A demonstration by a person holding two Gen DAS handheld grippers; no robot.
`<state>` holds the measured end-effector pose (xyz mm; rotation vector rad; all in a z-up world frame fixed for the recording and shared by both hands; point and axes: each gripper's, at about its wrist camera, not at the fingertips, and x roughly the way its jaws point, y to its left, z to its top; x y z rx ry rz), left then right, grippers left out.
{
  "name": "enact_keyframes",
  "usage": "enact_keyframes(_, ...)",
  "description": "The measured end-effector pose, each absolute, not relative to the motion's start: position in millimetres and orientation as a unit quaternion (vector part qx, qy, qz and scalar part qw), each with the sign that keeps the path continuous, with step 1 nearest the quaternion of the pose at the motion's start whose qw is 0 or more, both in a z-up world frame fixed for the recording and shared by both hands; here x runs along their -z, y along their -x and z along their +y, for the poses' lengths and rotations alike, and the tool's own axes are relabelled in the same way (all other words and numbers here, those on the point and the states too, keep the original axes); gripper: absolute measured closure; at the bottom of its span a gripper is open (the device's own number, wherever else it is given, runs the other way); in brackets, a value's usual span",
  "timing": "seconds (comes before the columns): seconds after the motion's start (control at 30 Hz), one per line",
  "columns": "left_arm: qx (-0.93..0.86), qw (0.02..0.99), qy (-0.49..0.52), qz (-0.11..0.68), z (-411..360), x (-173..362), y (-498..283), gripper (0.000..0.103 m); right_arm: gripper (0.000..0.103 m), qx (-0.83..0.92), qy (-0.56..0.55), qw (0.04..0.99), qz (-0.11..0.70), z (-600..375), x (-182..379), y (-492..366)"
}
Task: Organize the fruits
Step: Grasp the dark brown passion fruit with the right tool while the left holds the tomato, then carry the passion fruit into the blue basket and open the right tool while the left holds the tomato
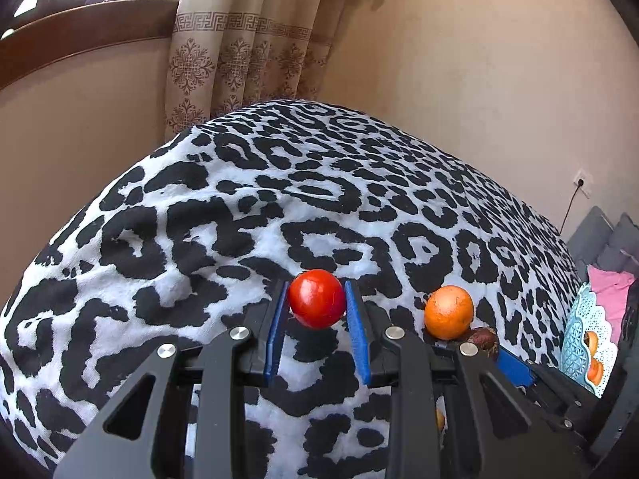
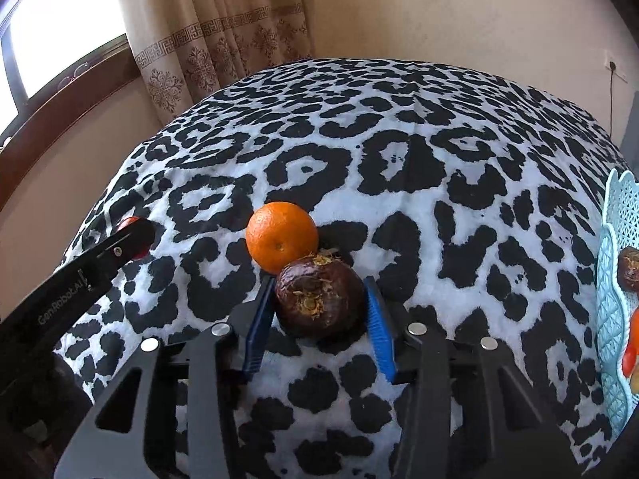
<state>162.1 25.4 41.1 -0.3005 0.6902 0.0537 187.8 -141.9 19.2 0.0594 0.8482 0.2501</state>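
Note:
My left gripper (image 1: 317, 303) is shut on a red tomato (image 1: 316, 298) just above the leopard-print cloth (image 1: 239, 199). My right gripper (image 2: 319, 303) is closed around a dark brown round fruit (image 2: 319, 299), which rests on the cloth. An orange (image 2: 281, 235) lies right behind the brown fruit, touching it; it also shows in the left wrist view (image 1: 448, 312). A light blue lattice basket (image 2: 611, 279) stands at the right edge and holds several fruits; it also shows in the left wrist view (image 1: 577, 339). The left gripper's arm (image 2: 80, 275) shows at left in the right wrist view.
The cloth covers a table that stands against a beige wall (image 1: 479, 80). A patterned curtain (image 1: 239, 48) and a window (image 2: 60, 28) are behind. A grey sofa with a pink cloth (image 1: 611, 279) is at the right.

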Motion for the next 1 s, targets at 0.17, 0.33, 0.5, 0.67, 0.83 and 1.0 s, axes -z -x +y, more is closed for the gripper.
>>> enact_keyframes(0.17, -0.024, 0.93, 0.145, 0.336, 24, -41, -162, 0.074, 0.058, -0.123, -0.04, 0.906, 0.402, -148, -27, -179)
enact_keyframes(0.33, -0.023, 0.931, 0.144, 0.336, 23, -41, -162, 0.074, 0.058, -0.126, -0.049, 0.911, 0.389, -153, -38, -168)
enact_keyframes(0.5, -0.023, 0.931, 0.144, 0.334, 22, -41, -161, 0.074, 0.058, -0.12, -0.06, 0.92, 0.37, -165, -53, -155)
enact_keyframes(0.67, -0.022, 0.932, 0.143, 0.333, 22, -42, -161, 0.074, 0.058, -0.102, -0.073, 0.929, 0.348, -184, -68, -142)
enact_keyframes(0.83, -0.021, 0.932, 0.142, 0.332, 21, -42, -160, 0.074, 0.058, -0.075, -0.088, 0.935, 0.335, -212, -74, -132)
enact_keyframes(1.0, -0.022, 0.932, 0.141, 0.332, 21, -42, -160, 0.074, 0.058, -0.043, -0.111, 0.938, 0.325, -246, -78, -119)
